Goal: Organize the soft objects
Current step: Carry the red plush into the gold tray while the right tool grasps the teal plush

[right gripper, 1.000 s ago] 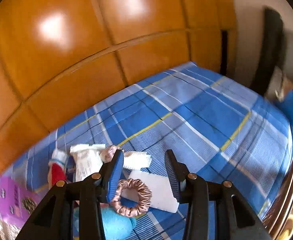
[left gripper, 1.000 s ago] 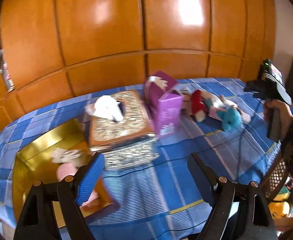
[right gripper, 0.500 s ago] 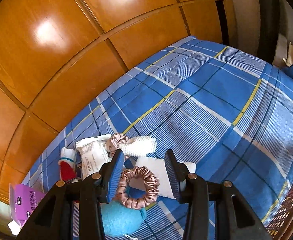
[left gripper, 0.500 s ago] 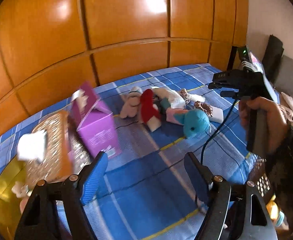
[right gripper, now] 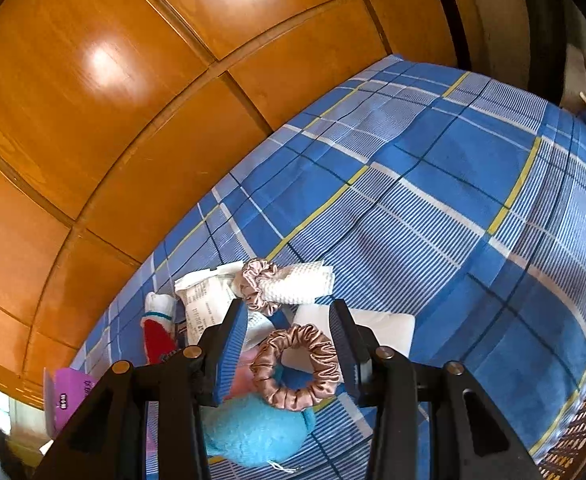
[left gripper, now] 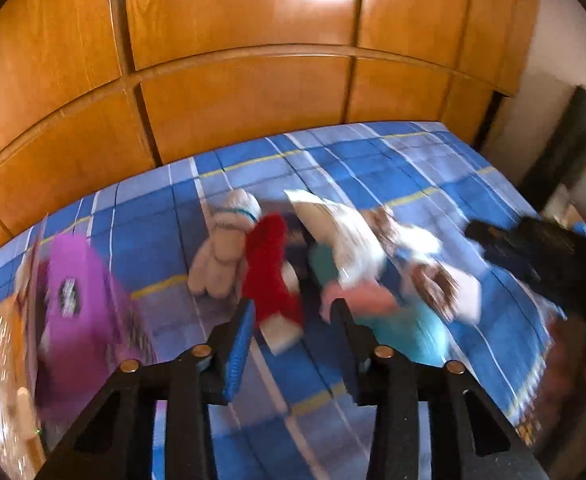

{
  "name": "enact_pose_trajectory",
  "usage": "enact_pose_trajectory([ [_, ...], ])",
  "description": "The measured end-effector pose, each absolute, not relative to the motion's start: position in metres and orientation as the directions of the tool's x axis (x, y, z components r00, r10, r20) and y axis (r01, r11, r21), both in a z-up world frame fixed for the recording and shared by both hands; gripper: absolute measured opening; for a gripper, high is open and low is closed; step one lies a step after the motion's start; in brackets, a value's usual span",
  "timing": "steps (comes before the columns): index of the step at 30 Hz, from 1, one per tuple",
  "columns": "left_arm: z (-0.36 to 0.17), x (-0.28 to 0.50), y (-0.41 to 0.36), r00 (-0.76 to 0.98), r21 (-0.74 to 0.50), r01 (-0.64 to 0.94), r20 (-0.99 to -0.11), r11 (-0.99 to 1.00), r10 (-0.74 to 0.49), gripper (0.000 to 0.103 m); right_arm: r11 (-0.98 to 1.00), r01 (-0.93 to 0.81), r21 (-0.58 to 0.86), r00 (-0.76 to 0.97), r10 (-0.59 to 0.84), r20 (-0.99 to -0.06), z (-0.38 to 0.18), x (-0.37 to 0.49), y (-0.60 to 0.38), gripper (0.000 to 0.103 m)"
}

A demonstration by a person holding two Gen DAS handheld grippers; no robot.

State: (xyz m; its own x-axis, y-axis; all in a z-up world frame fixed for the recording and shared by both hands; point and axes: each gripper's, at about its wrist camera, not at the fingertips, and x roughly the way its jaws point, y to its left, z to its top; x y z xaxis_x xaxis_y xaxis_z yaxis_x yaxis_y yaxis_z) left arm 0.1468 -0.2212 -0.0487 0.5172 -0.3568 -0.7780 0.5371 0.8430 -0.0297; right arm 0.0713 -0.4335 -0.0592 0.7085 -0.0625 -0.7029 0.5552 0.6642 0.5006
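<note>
A heap of soft things lies on the blue plaid cloth [left gripper: 153, 216]: a beige plush [left gripper: 221, 256], a red sock [left gripper: 271, 268], a blue plush [left gripper: 413, 336] and white packets. My left gripper [left gripper: 293, 320] is open, just before the red sock, with the view blurred. My right gripper [right gripper: 289, 328] is open above a brown satin scrunchie [right gripper: 297, 368] that rests on the blue plush [right gripper: 253, 428]. A pink scrunchie [right gripper: 257, 284] lies on a white cloth [right gripper: 297, 284] just beyond.
A purple carton [left gripper: 77, 320] and a gold patterned box [left gripper: 1, 344] stand at the left. Wooden panels [left gripper: 233, 92] back the surface. The other gripper's dark body [left gripper: 541, 256] is at the right. A white pad [right gripper: 377, 332] lies under the right finger.
My left gripper has swung right and forward, from the gold box and tray to the heap of soft toys. My right gripper has come slightly lower over the brown scrunchie.
</note>
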Motion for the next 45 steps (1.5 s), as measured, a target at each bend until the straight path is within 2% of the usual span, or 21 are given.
enact_pose_trajectory([
  [3, -0.059, 0.173, -0.233, 0.515, -0.018, 0.503, -0.797, 0.864, -0.316, 0.058, 0.659, 0.546, 0.517, 0.714, -0.043, -0.699, -0.061, 0.072, -0.433, 0.043],
  [8, -0.080, 0.207, -0.253, 0.506, 0.018, 0.462, -0.826, 0.887, -0.247, 0.056, 0.661, 0.526, 0.536, 0.720, -0.010, -0.694, -0.062, 0.075, -0.433, 0.043],
  [10, -0.088, 0.216, -0.259, 0.475, -0.004, 0.477, -0.840, 0.879, -0.262, 0.037, 0.664, 0.516, 0.541, 0.723, 0.001, -0.690, -0.063, 0.076, -0.432, 0.043],
  [12, -0.090, 0.219, -0.261, 0.466, -0.006, 0.488, -0.844, 0.873, -0.266, 0.009, 0.670, 0.512, 0.537, 0.722, 0.002, -0.692, -0.062, 0.078, -0.430, 0.043],
  [13, -0.089, 0.219, -0.259, 0.457, -0.028, 0.493, -0.842, 0.870, -0.286, 0.007, 0.672, 0.508, 0.539, 0.724, 0.006, -0.690, -0.062, 0.078, -0.430, 0.043],
  [17, -0.066, 0.207, -0.242, 0.433, -0.150, 0.523, -0.801, 0.839, -0.413, 0.007, 0.690, 0.491, 0.531, 0.727, 0.011, -0.687, -0.061, 0.081, -0.427, 0.043],
  [20, -0.045, 0.193, -0.236, 0.442, -0.172, 0.551, -0.770, 0.816, -0.461, 0.007, 0.702, 0.480, 0.527, 0.720, 0.029, -0.694, -0.062, 0.084, -0.424, 0.043],
  [25, -0.027, 0.183, -0.230, 0.455, -0.181, 0.556, -0.750, 0.811, -0.480, 0.007, 0.700, 0.446, 0.557, 0.698, 0.118, -0.707, -0.072, 0.090, -0.421, 0.043],
  [30, -0.016, 0.174, -0.224, 0.468, -0.169, 0.561, -0.743, 0.810, -0.479, 0.007, 0.713, 0.369, 0.596, 0.645, 0.265, -0.717, -0.084, 0.102, -0.404, 0.042],
  [32, -0.013, 0.172, -0.222, 0.473, -0.167, 0.561, -0.739, 0.811, -0.479, 0.007, 0.754, 0.348, 0.557, 0.593, 0.284, -0.754, -0.088, 0.108, -0.390, 0.043],
  [34, -0.009, 0.173, -0.223, 0.473, -0.164, 0.564, -0.739, 0.809, -0.479, 0.007, 0.819, 0.339, 0.463, 0.558, 0.222, -0.800, -0.087, 0.112, -0.377, 0.043],
  [35, -0.008, 0.173, -0.224, 0.479, -0.155, 0.569, -0.736, 0.808, -0.478, 0.007, 0.832, 0.334, 0.443, 0.548, 0.211, -0.809, -0.088, 0.113, -0.374, 0.050],
  [36, -0.005, 0.174, -0.225, 0.488, -0.141, 0.571, -0.734, 0.809, -0.472, 0.007, 0.839, 0.332, 0.431, 0.531, 0.212, -0.821, -0.091, 0.115, -0.371, 0.062],
  [37, -0.001, 0.175, -0.225, 0.495, -0.135, 0.569, -0.731, 0.811, -0.470, 0.007, 0.845, 0.332, 0.419, 0.511, 0.212, -0.833, -0.094, 0.117, -0.369, 0.065],
  [45, 0.060, 0.215, -0.163, 0.651, -0.122, 0.437, -0.641, 0.891, -0.407, 0.007, 0.906, 0.298, 0.301, 0.459, 0.140, -0.877, -0.100, 0.124, -0.349, 0.069],
])
